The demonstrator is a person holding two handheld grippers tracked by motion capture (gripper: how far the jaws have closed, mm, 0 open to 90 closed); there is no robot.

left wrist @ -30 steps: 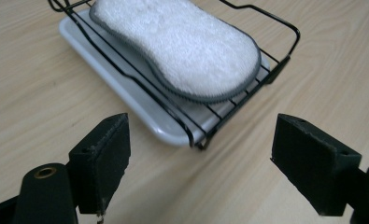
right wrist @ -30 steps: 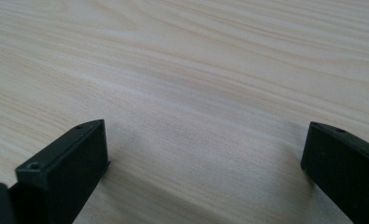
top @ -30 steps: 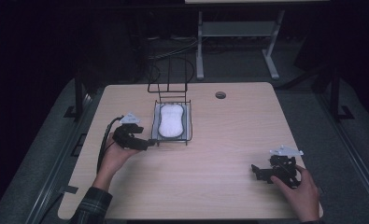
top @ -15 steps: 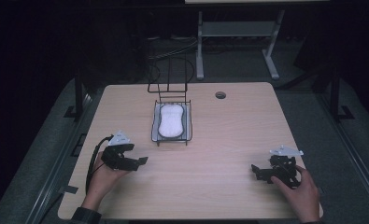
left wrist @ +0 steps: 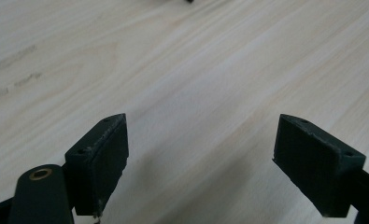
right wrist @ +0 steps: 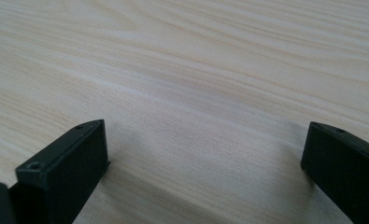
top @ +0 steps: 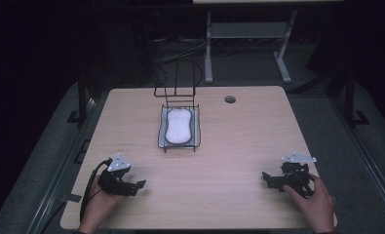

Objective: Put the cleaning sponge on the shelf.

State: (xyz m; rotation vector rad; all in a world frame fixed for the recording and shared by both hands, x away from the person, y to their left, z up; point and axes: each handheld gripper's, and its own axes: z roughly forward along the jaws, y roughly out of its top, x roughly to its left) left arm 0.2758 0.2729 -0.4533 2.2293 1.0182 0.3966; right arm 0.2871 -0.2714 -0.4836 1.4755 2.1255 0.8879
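Left gripper and right gripper rest on the tabletop, jaws wide apart and empty, well clear of the white pad in its wire basket

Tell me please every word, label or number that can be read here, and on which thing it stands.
None can be read. Faint dark marks on the table, also in the left gripper view, are too blurred to read. The white pad, its wire basket and both grippers show no writing.

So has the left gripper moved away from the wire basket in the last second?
Yes. The left gripper has pulled back from beside the wire basket toward the table's near edge, jaws open.
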